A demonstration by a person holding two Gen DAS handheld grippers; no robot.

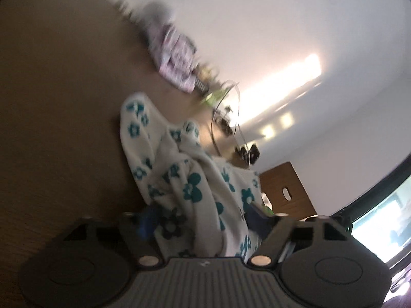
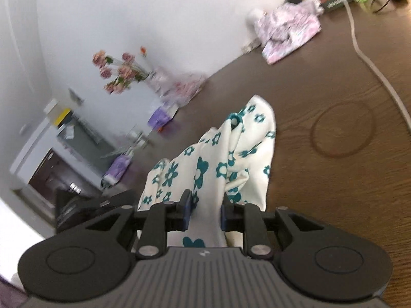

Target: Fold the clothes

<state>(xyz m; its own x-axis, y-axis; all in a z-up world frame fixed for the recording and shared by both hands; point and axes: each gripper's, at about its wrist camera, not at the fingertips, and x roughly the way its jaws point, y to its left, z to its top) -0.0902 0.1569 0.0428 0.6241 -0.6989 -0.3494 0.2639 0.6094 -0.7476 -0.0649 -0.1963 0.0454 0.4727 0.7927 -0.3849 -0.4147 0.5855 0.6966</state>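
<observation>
A white garment with teal flower print (image 1: pixel 179 177) hangs bunched over the brown table (image 1: pixel 56 107). My left gripper (image 1: pixel 203 218) has the cloth bunched between its blue-padded fingers; the jaws stand fairly wide around the thick fold. In the right wrist view the same garment (image 2: pixel 226 159) runs from my right gripper (image 2: pixel 205 214) out onto the table (image 2: pixel 334 192). The right jaws are closed on a bunch of the cloth. Both views are tilted and blurred.
A pink-and-white patterned garment (image 2: pixel 290 30) lies folded at the table's far edge by the wall, also in the left view (image 1: pixel 174 56). A white cable (image 2: pixel 372 64) crosses the table. A vase of pink flowers (image 2: pixel 120 71), purple packets and clutter line the wall.
</observation>
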